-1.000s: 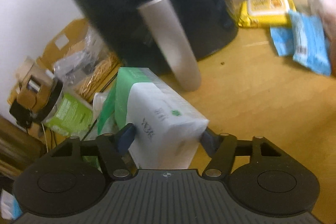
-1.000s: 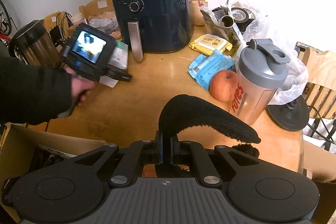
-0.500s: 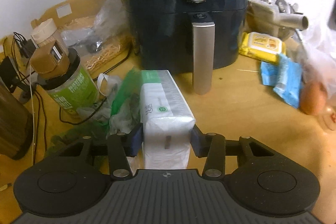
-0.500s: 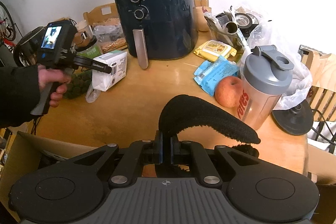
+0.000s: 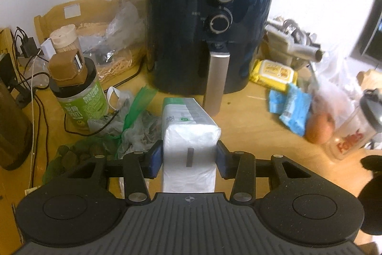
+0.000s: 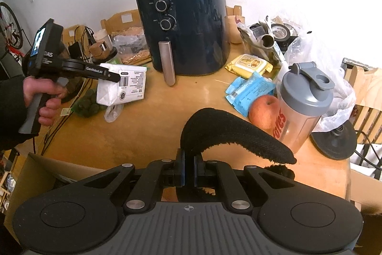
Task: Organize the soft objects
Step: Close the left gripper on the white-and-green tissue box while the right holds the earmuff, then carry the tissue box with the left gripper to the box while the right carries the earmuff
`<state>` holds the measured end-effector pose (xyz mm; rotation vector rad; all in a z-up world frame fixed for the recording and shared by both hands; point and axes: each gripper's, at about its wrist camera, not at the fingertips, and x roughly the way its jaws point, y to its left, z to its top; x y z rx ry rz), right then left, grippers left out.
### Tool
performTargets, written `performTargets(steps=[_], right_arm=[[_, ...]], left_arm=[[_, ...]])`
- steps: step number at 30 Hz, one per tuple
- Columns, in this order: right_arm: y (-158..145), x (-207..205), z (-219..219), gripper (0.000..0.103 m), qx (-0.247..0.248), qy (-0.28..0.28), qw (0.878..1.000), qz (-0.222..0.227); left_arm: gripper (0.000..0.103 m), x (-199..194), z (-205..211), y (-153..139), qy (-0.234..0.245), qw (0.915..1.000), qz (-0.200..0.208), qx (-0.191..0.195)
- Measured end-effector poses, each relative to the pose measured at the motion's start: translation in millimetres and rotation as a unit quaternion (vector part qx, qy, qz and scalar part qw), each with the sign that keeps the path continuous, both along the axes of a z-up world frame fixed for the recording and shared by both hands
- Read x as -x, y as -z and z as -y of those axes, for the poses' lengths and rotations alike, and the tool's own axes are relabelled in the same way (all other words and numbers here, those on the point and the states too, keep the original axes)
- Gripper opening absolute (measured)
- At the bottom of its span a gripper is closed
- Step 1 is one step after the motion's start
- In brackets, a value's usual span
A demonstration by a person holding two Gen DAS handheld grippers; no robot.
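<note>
My left gripper [image 5: 189, 159] is shut on a white tissue pack [image 5: 188, 133] with a green end, held lengthwise between the blue pads above the wooden table [image 5: 250, 135]. The right wrist view shows that pack [image 6: 124, 86] held clear of the table at the left, in front of the air fryer. My right gripper [image 6: 188, 170] is shut on a black fuzzy soft piece [image 6: 229, 135] that arches up and droops to the right, over the table's near edge. A yellow wipes pack [image 6: 248, 63] and blue soft packs [image 6: 248, 92] lie right of the fryer.
A dark blue air fryer [image 6: 183, 32] stands at the back centre. An apple [image 6: 262, 109] and a shaker bottle [image 6: 300, 106] stand at the right. A green-labelled jar [image 5: 78, 97], plastic bags [image 5: 138, 121] and cables crowd the left. A cardboard box [image 6: 47, 173] sits below the near edge.
My left gripper has swung back leftward with the tissue pack, levelled out and risen a little. My right gripper still holds the black piece in place.
</note>
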<state>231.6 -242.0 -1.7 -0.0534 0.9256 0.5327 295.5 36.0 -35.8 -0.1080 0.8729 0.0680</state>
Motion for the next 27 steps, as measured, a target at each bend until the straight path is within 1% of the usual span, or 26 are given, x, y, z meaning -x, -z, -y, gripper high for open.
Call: performTargets(steps=[9,22,27], right_arm=[[-12,11,-1,0.009,-0.003,-0.008,1.0,0.014],[-35,29,-7,0.009,-0.011,-0.021,0.999,0.03],[-44,38,-12,0.009,-0.015,-0.025,0.999,0.036]], left_arm=[[0.044,30,-6,-34,0.005,0.9994,0.025,0.021],[0.044,94,-14,-84,0.009,0.9965,0.061,0.057],[0.044,117,-14,-98,0.021,0.9951,0.072,0.064]])
